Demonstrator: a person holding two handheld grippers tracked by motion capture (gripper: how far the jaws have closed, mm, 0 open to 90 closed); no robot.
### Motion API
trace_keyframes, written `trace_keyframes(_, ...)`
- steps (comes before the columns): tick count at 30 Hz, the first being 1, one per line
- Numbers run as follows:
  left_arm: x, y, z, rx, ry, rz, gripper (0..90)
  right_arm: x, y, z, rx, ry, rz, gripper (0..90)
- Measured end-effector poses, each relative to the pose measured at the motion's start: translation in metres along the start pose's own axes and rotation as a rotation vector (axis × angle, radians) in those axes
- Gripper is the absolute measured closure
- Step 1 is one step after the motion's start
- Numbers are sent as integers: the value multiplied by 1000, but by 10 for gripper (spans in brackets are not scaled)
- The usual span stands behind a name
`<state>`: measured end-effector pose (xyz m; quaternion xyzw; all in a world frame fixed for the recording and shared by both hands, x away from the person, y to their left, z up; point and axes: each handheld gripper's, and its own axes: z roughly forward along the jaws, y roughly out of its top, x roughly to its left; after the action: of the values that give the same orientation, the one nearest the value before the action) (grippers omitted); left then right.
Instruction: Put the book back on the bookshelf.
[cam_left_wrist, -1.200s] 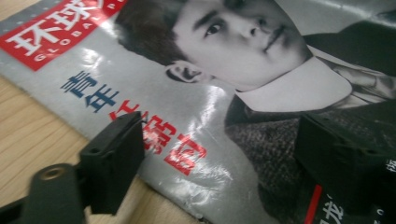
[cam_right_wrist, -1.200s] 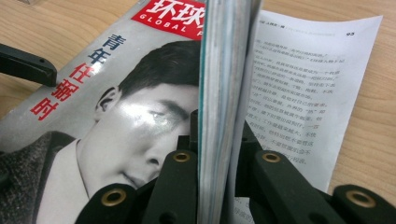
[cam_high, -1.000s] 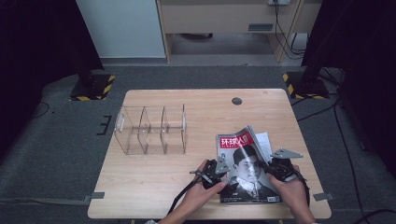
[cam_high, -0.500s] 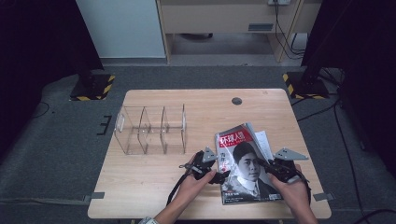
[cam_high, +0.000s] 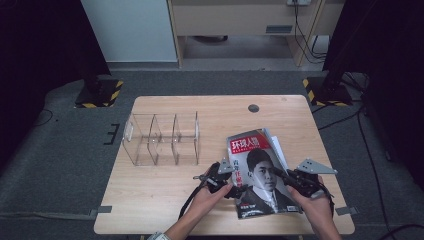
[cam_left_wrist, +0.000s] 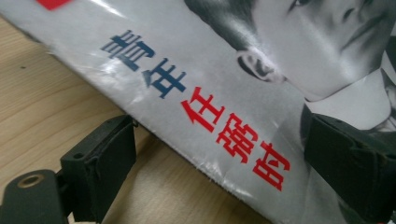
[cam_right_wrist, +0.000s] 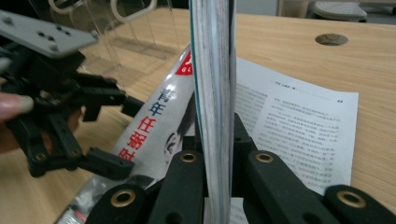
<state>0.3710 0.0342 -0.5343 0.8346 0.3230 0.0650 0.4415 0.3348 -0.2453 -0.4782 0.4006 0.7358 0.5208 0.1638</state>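
Observation:
A magazine (cam_high: 260, 172) with a black-and-white portrait and red Chinese title lies at the table's front right. My right gripper (cam_high: 281, 175) is shut on its right edge. In the right gripper view the page stack (cam_right_wrist: 212, 84) stands edge-on between my right gripper's (cam_right_wrist: 215, 140) jaws, and the cover slopes down to the left. My left gripper (cam_high: 231, 184) is open at the magazine's left edge. In the left gripper view, one jaw of my left gripper (cam_left_wrist: 217, 135) sits beside the magazine cover's (cam_left_wrist: 261, 70) edge, the other rests over the cover.
A clear acrylic divider rack (cam_high: 162, 139) stands left of centre on the wooden table (cam_high: 165, 190). White printed pages (cam_right_wrist: 289, 126) lie on the table under the magazine's right side. A round cable hole (cam_high: 253, 108) sits near the far edge. My left gripper (cam_right_wrist: 109, 133) shows in the right gripper view.
My right gripper has risen a little with the magazine's right edge. My left gripper has hardly moved.

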Motion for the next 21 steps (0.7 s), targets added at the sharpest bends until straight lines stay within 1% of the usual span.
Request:
trace_keyframes(1, 0, 0, 1, 7, -13, 1, 84, 0, 1, -1, -12, 21, 15, 878)
trace_keyframes(3, -1, 1, 2, 16, -27, 3, 86, 0, 1, -1, -15, 31, 25, 878)
trace_keyframes(4, -1, 1, 2, 16, -27, 3, 95, 0, 1, -1, -15, 31, 25, 878)
trace_keyframes(6, -2, 1, 4, 44, -32, -6, 102, -1, -2, 3, 7, 37, 38, 878)
trace_keyframes(7, -2, 1, 4, 47, -31, -13, 100, -2, -3, 5, 16, 35, 37, 878)
trace_keyframes(9, -2, 1, 4, 44, -30, -16, 107, -3, -6, 7, 37, 34, 48, 877)
trace_keyframes(12, -2, 0, 3, 44, -22, -11, 122, -7, -9, 10, 58, 29, 68, 877)
trace_keyframes(13, -2, 0, 3, 44, -22, -11, 128, -7, -9, 10, 58, 29, 68, 877)
trace_keyframes(14, -2, 0, 3, 46, -16, -5, 128, -8, -11, 11, 74, 24, 66, 877)
trace_keyframes(15, -3, 0, 3, 48, -8, 3, 140, -9, -14, 15, 112, 11, 68, 876)
trace_keyframes(17, -3, 0, 3, 50, 5, 15, 163, -9, -18, 19, 150, 15, 77, 873)
trace_keyframes(18, -3, 0, 3, 50, 5, 15, 177, -9, -18, 19, 150, 15, 77, 873)
trace_keyframes(19, -3, 0, 2, 49, 13, 17, 186, -8, -22, 23, 193, 16, 78, 864)
trace_keyframes(21, -4, 0, 2, 50, 20, 23, 207, -9, -25, 25, 207, 10, 91, 847)
